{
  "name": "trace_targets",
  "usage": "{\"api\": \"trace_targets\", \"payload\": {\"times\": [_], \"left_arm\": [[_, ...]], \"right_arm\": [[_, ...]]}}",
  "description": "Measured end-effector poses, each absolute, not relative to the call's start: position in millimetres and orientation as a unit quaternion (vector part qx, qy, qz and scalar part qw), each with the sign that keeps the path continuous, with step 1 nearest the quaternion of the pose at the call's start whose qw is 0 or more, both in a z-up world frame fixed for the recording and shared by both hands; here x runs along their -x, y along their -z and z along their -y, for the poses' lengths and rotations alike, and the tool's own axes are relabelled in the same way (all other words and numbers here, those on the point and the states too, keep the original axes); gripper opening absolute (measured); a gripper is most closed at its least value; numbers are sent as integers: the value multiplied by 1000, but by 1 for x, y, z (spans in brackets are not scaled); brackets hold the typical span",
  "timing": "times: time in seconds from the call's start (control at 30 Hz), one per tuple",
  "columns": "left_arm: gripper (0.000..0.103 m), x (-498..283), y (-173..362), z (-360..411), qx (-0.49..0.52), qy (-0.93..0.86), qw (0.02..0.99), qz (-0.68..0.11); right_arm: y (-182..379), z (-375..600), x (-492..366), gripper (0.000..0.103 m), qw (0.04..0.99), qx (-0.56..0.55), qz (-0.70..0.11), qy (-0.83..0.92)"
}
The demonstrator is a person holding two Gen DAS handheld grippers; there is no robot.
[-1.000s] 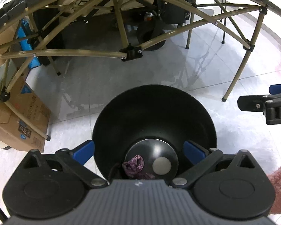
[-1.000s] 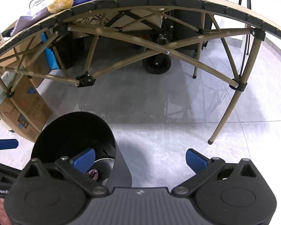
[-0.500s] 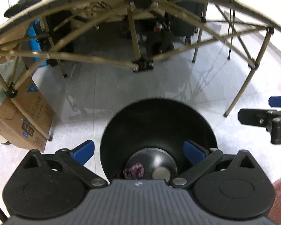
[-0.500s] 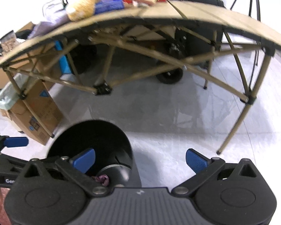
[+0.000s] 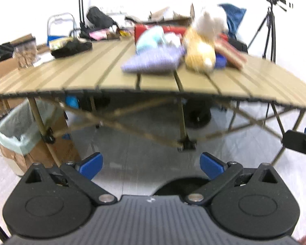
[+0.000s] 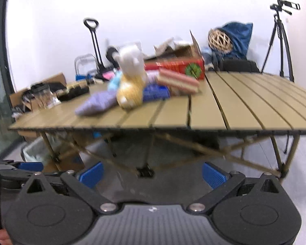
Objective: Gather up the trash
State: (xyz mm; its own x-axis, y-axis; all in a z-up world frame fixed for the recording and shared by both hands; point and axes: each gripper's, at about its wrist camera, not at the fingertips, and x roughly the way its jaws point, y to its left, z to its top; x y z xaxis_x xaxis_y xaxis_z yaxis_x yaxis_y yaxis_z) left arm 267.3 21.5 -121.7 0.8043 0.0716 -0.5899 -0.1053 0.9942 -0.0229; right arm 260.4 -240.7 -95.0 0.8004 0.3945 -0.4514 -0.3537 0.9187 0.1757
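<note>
Room: white wall behind a tan slatted folding table (image 5: pixel 75 77) on crossed legs; pale tiled floor (image 5: pixel 132 163) beneath; both views blurred
Tabletop clutter: yellow-and-white plush toy (image 6: pixel 130 85) standing beside a lilac cloth (image 5: pixel 153 61); a blue item (image 6: pixel 156 91) just behind the toy, a pink-and-white striped box (image 6: pixel 178 81) near it, and a red carton (image 6: pixel 181 66) with a green round emblem further back; dark tray (image 5: pixel 71 47) and clear jars (image 6: pixel 41 98) toward the table's left end
Far side: wicker ball (image 6: pixel 220 38) against a blue bag (image 6: pixel 237 38); tripod (image 6: pixel 280 40) at the right; black trolley handle (image 6: pixel 92 40) rising behind the table
Under the table: cardboard box lined with a pale green bag (image 5: pixel 18 130) on the floor at the left, beside a table leg
Obstruction: table edge and leg braces cross the middle of both views, between the grippers and the things behind
Writing: none legible; blur hides any labels
Trash bin: only a dark curved rim (image 5: pixel 181 183) shows, low in the left wrist view, just behind the gripper body; its contents are hidden
Left gripper (image 5: pixel 151 165): blue-padded fingers spread wide, nothing between them
Right gripper (image 6: pixel 152 173): fingers likewise spread apart and empty; it sits right of the left gripper, whose black arm shows at the left edge of the right wrist view
</note>
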Motion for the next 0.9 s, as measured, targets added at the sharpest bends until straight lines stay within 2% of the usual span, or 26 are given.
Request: {"api": "trace_targets", "payload": {"times": [0.33,0.7,0.9], "left_arm": [[103,-279,63,-34,43,-76,971,-220],[103,-314,35,-56,55,-81,976,-192],[103,-337,32,-70,64,-97,976,-184]], "right_arm": [[51,225,-281,103,964,-38,-158,-211],[41,197,-323,103,967,-43,-139,-211],[47,173,-359,103,963,-41,-157,-213]]}}
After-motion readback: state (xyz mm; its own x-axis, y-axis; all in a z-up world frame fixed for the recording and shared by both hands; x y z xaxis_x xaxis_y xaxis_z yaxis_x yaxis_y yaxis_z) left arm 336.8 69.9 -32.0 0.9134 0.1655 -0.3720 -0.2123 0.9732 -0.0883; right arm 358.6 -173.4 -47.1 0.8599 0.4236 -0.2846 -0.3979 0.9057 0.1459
